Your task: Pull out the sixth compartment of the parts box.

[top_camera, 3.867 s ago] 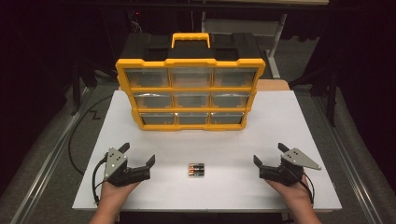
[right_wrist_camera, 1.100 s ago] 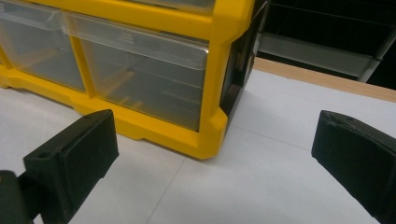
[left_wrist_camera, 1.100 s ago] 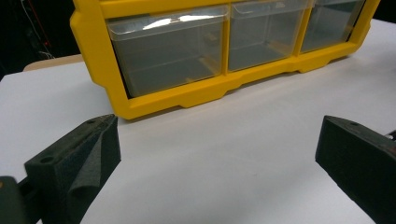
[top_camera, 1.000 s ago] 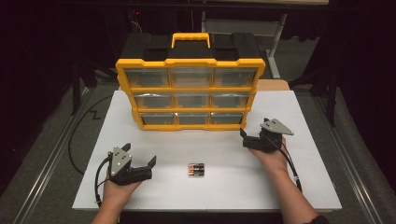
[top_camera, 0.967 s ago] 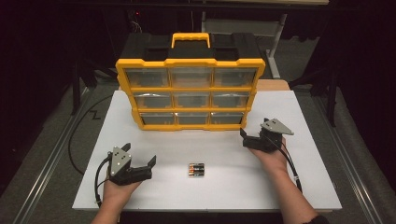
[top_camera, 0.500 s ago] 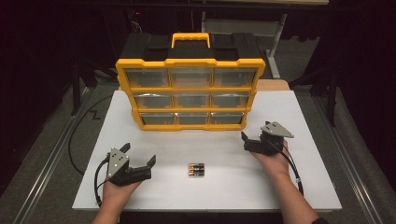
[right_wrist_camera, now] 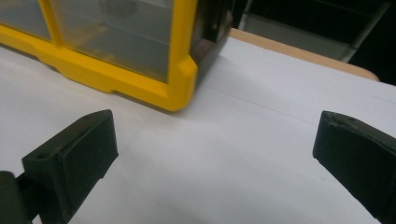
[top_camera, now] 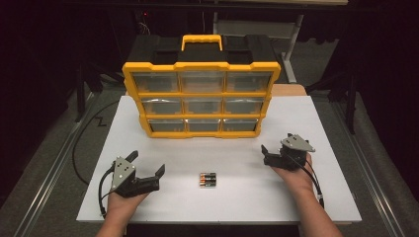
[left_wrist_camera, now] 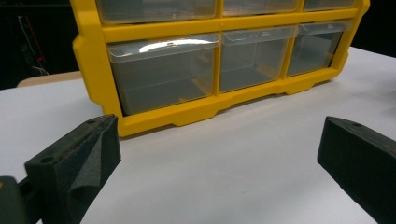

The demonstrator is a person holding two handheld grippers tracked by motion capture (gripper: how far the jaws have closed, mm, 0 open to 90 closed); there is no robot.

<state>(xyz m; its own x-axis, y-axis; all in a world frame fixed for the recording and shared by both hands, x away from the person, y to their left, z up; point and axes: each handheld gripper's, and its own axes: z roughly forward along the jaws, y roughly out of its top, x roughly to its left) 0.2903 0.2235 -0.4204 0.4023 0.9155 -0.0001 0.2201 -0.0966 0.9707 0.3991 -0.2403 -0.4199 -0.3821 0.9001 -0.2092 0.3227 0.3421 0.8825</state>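
the small pack of batteries low in the middle of the white counter looks light, hard and slippery (pinch its long sides). left gripper and right gripper both have jaws spread wide.

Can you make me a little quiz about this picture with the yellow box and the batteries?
1. True or false: the left tool is holding the batteries.
2. How many drawers does the yellow organizer have? A) four B) nine C) twelve
3. Fill in: the batteries lie on the white table between the two ____.

Key:
1. False. Both the left tool and the right tool are open and hold nothing.
2. B, three rows of three.
3. tools
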